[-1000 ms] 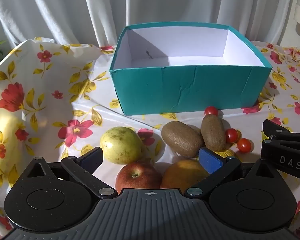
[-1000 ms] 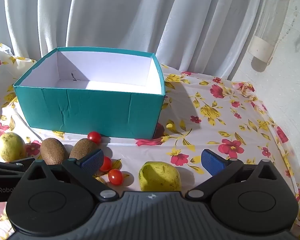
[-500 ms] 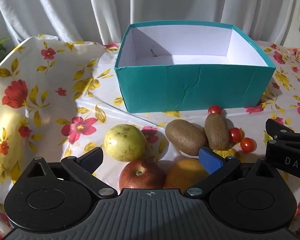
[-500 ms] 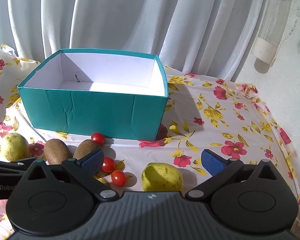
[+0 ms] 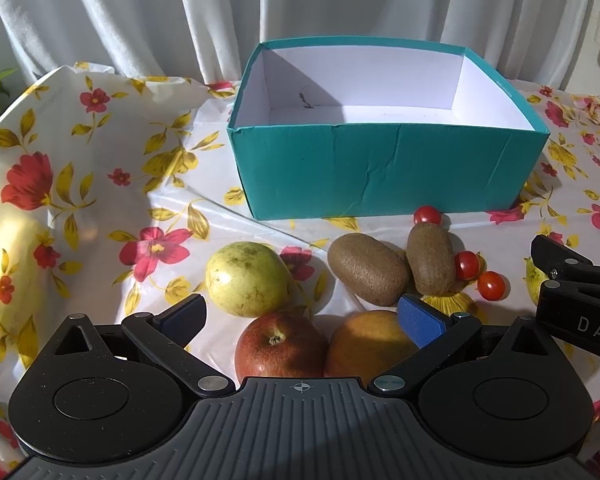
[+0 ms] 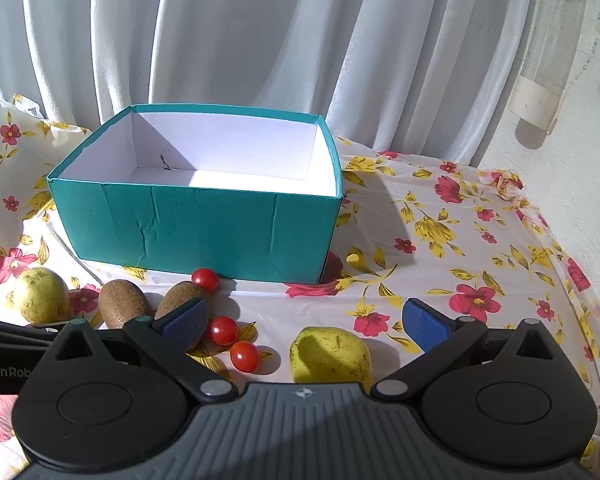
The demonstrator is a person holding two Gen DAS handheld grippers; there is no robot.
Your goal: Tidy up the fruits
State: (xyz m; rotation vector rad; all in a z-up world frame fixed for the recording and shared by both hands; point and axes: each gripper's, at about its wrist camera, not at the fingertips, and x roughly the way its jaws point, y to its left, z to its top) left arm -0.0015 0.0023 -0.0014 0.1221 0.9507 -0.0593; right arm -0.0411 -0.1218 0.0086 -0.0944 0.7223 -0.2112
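Note:
A teal box (image 5: 380,168) with a white, empty inside stands at the back of the table; it shows too in the right wrist view as the box (image 6: 204,224). In front lie a green pear (image 5: 246,278), two kiwis (image 5: 366,269), three cherry tomatoes (image 5: 466,265), a red apple (image 5: 280,346) and an orange fruit (image 5: 366,346). My left gripper (image 5: 302,316) is open just above the apple and orange fruit. My right gripper (image 6: 304,322) is open over a yellow-green pear (image 6: 332,356), with tomatoes (image 6: 223,330) to its left.
A floral plastic cloth (image 6: 460,248) covers the table, bunched up at the left (image 5: 60,152). White curtains (image 6: 260,40) hang behind. A wall (image 6: 580,140) borders the right side. The right gripper's body (image 5: 580,304) juts in at the left view's right edge.
Both grippers have drawn back and risen slightly, so the box and fruits sit lower and farther in view. Both stay open and nothing has been picked up.

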